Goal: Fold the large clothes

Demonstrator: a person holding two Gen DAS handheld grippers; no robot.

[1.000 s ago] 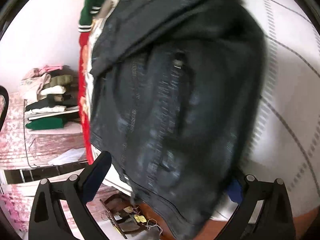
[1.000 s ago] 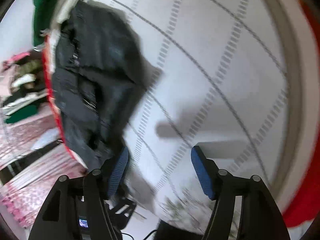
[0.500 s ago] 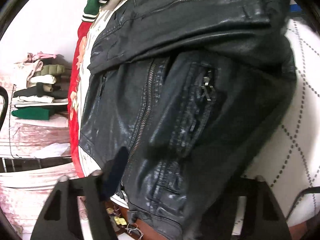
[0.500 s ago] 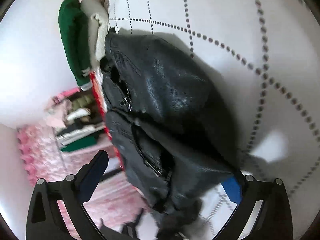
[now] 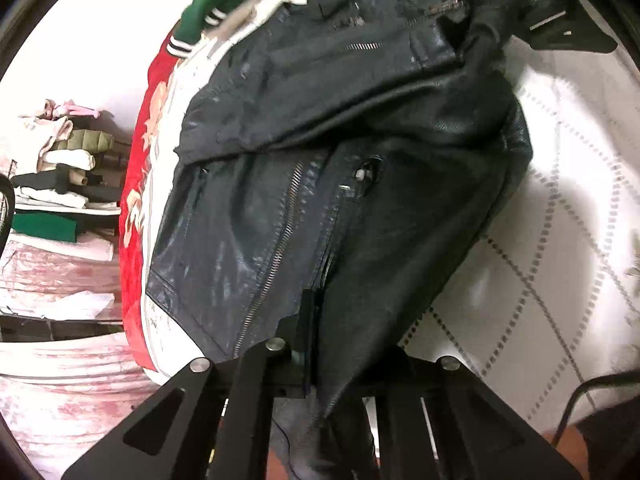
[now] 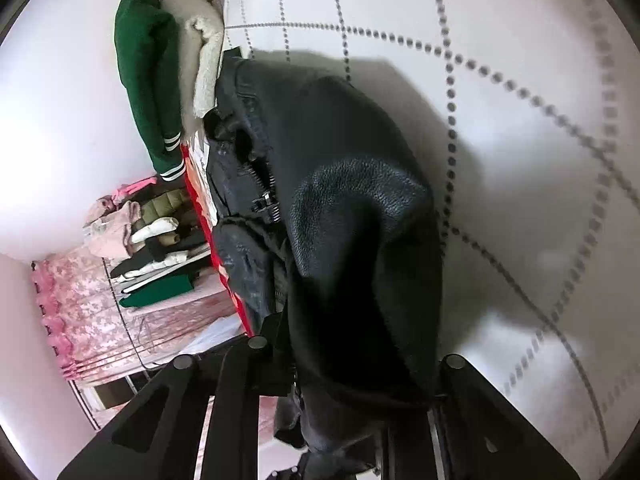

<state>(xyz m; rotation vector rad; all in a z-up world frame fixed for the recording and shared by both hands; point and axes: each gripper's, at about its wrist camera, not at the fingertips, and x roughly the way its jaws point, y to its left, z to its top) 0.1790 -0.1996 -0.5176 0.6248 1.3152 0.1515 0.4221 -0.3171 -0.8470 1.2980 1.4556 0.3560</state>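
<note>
White quilted bed (image 6: 520, 140) carries black leather jacket (image 5: 340, 184); possibly red blanket (image 5: 136, 208) beneath.

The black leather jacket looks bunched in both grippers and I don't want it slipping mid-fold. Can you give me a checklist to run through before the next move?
1. Left gripper shut on the black leather jacket: ok, leather sits between the fingers.
2. Right gripper shut on the jacket: ok, though the fingertips are hidden by leather.
3. Jacket lying flat: not ok, it is bunched and partly folded over itself.
4. Main zipper closed: cannot tell.
5. Landing area on the white quilted cover: ok.
6. Green garment apart from the jacket: ok.
</note>
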